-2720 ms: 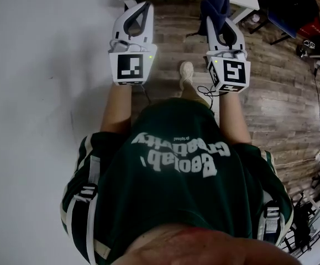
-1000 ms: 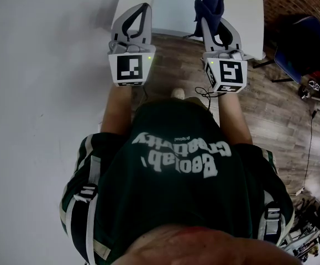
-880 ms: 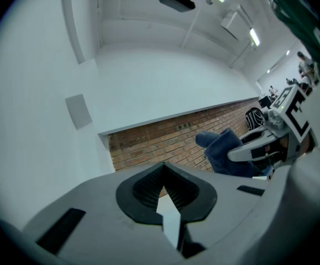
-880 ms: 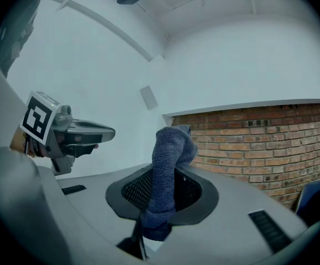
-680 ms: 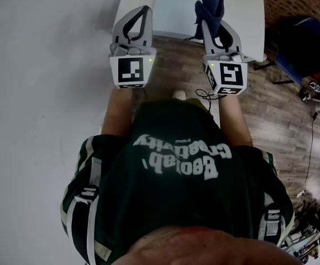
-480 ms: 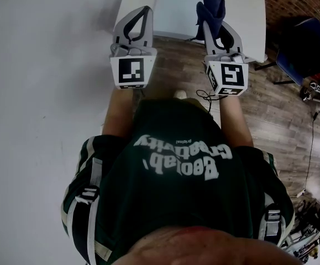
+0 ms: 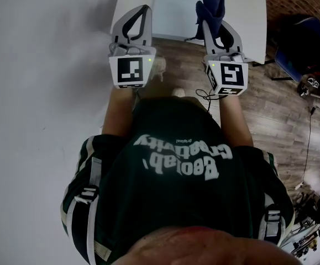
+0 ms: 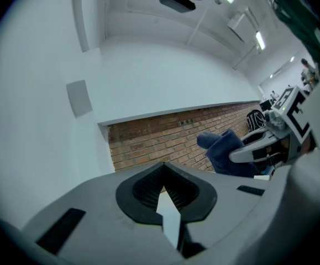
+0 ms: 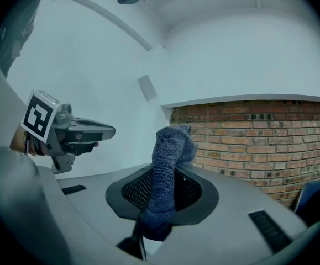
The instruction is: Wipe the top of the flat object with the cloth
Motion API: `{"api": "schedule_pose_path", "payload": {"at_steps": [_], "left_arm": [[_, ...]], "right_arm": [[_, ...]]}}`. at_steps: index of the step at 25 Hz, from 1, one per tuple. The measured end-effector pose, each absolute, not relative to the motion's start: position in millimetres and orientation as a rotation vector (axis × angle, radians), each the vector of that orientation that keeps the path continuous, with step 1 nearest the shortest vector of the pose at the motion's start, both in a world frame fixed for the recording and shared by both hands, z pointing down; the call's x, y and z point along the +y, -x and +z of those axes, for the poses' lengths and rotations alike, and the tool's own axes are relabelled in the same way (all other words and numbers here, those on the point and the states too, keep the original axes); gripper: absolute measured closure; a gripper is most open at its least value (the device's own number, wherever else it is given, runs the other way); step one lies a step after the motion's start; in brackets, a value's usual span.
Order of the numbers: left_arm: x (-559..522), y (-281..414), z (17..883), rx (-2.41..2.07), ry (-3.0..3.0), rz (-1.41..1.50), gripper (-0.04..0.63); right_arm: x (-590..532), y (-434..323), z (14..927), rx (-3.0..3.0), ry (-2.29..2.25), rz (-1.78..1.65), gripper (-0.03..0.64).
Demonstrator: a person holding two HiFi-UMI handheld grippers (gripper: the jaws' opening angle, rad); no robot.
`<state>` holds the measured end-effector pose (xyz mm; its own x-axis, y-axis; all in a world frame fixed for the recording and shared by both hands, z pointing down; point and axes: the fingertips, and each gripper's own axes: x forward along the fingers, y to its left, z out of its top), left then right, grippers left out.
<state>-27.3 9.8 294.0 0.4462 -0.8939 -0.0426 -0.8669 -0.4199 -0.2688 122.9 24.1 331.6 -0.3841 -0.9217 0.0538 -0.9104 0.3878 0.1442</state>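
Note:
I hold both grippers up in front of my chest, pointing at a white table (image 7: 173, 7) ahead. My right gripper (image 7: 214, 16) is shut on a dark blue cloth (image 7: 213, 0), which sticks up out of its jaws. In the right gripper view the cloth (image 9: 169, 159) rises from between the pads of the right gripper (image 9: 161, 206). My left gripper (image 7: 143, 10) is shut with nothing in it; in its own view the left gripper (image 8: 163, 182) has its pads pressed together. No flat object can be made out on the table.
A white wall (image 7: 38, 65) runs along the left. Brown wood floor (image 7: 281, 109) lies below and to the right, with a dark blue seat (image 7: 306, 37), cables and gear at the right edge. My shoe (image 7: 158, 69) shows under the left gripper. A brick wall (image 9: 270, 142) stands behind.
The table has come nearer and larger in the head view since the earliest frame. A shoe has stepped forward under the left gripper. Both grippers keep their pose, cloth still held.

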Motion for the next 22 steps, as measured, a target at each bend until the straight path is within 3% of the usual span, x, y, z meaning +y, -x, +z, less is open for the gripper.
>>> {"api": "schedule_pose_path", "payload": {"at_steps": [22], "left_arm": [[-199,59,299,1.285,2.566,-0.106,0.600]], "right_arm": [[-177,-56,336,-2.520,-1.719,0.015,0.558]]}}
